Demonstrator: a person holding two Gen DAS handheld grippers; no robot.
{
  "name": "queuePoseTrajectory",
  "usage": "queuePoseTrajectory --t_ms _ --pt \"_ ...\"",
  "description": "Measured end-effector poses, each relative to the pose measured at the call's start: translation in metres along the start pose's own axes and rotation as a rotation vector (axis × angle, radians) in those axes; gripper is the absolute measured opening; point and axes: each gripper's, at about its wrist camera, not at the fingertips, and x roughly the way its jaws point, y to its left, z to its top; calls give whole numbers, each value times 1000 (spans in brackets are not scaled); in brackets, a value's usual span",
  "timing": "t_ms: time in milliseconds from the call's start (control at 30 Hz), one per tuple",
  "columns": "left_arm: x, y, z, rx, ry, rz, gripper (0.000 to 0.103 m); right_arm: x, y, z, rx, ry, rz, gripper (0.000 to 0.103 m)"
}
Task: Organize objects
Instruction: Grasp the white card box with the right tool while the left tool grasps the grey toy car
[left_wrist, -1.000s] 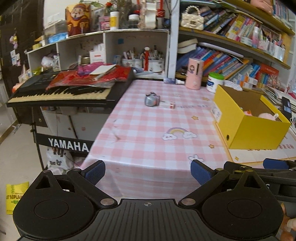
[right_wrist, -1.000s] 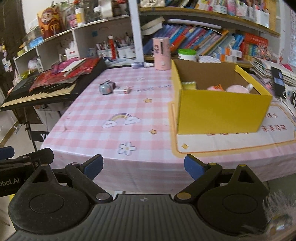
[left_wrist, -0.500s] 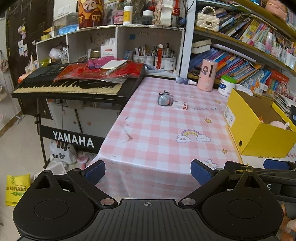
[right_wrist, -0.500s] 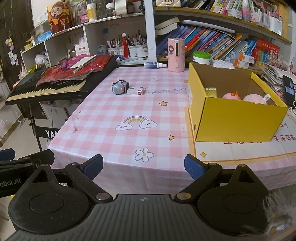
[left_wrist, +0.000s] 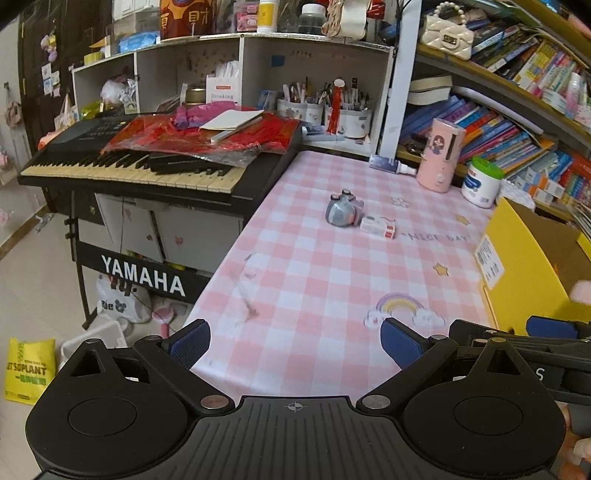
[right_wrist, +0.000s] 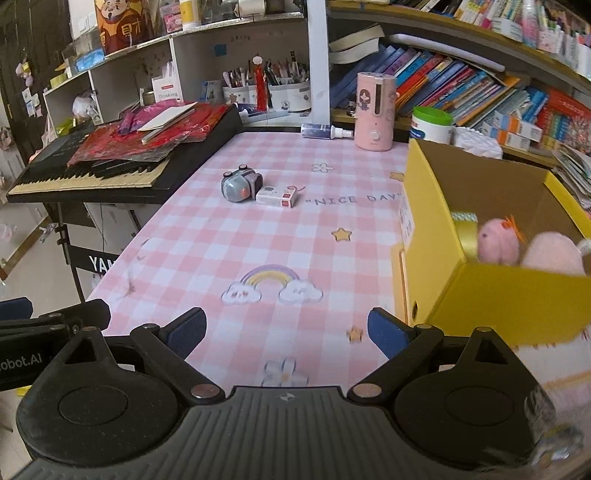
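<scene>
A grey toy camera (left_wrist: 343, 211) (right_wrist: 240, 183) and a small white box (left_wrist: 378, 226) (right_wrist: 277, 196) lie side by side far back on the pink checked tablecloth (left_wrist: 314, 280) (right_wrist: 236, 251). A yellow cardboard box (left_wrist: 532, 269) (right_wrist: 517, 295) stands at the right; pink plush toys (right_wrist: 532, 247) and a tape roll (right_wrist: 466, 230) lie in it. My left gripper (left_wrist: 295, 338) is open and empty over the table's near edge. My right gripper (right_wrist: 286, 332) is open and empty, beside the box's near left corner.
A Yamaha keyboard (left_wrist: 155, 162) (right_wrist: 122, 162) piled with red papers borders the table's left side. A pink humidifier (left_wrist: 441, 155) (right_wrist: 375, 110), a white jar (left_wrist: 482, 182) (right_wrist: 430, 123) and a spray bottle (right_wrist: 325, 130) stand at the back edge. Bookshelves rise behind.
Both grippers have moved forward over the table towards the toy camera and small box, which look larger now. Both jaws stay open.
</scene>
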Motion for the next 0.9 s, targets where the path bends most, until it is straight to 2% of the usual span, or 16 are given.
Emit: queuePoseTrajectory --t_ms 233,533,633,900 --pt "33 -13 26 8 16 24 100 37 -13 31 -5 15 18 95" --pt "73 -17 69 -16 -1 55 100 94 -18 71 -33 25 48 91" --pt "83 -15 80 -28 -9 77 100 118 -14 84 -53 8 40 88" --pt "109 -5 102 -65 -5 141 100 176 11 104 -157 -90 -10 87"
